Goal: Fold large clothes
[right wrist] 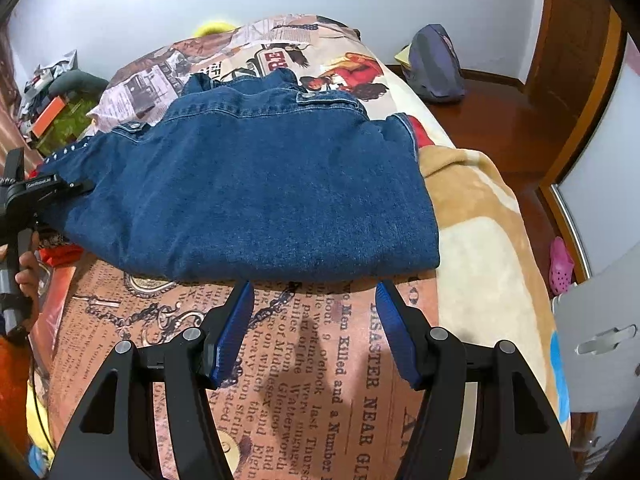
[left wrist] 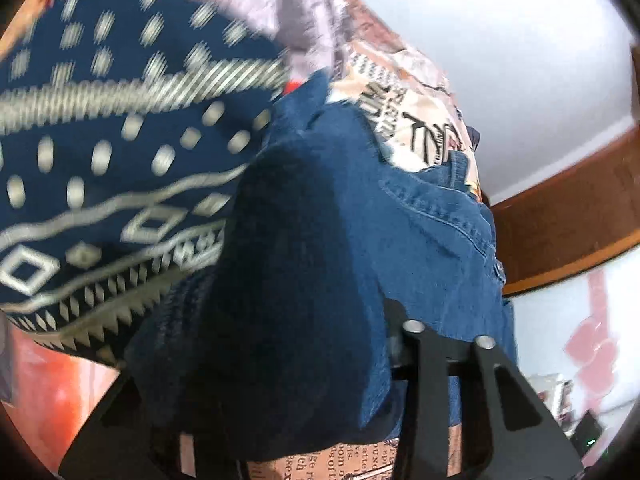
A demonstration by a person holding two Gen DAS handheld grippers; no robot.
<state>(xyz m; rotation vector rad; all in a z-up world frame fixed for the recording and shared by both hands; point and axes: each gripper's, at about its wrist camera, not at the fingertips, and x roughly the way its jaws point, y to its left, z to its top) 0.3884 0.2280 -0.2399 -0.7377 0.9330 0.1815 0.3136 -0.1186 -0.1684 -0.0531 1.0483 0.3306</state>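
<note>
A blue denim jacket (right wrist: 256, 184) lies folded, back side up, across the bed. My right gripper (right wrist: 314, 290) is open and empty, its blue pads (right wrist: 236, 328) just short of the jacket's near hem. My left gripper (right wrist: 64, 188) is at the jacket's left edge, at the sleeve, shut on the denim. In the left wrist view the denim (left wrist: 320, 240) drapes over the fingers and hides them; a navy patterned lining (left wrist: 100, 160) fills the left of that view, blurred.
The bed carries a newspaper-print cover (right wrist: 304, 380) and a beige blanket (right wrist: 480, 232) on the right. A purple bag (right wrist: 436, 64) and a pink shoe (right wrist: 560, 264) lie on the wooden floor at right. Clutter (right wrist: 52, 100) sits at far left.
</note>
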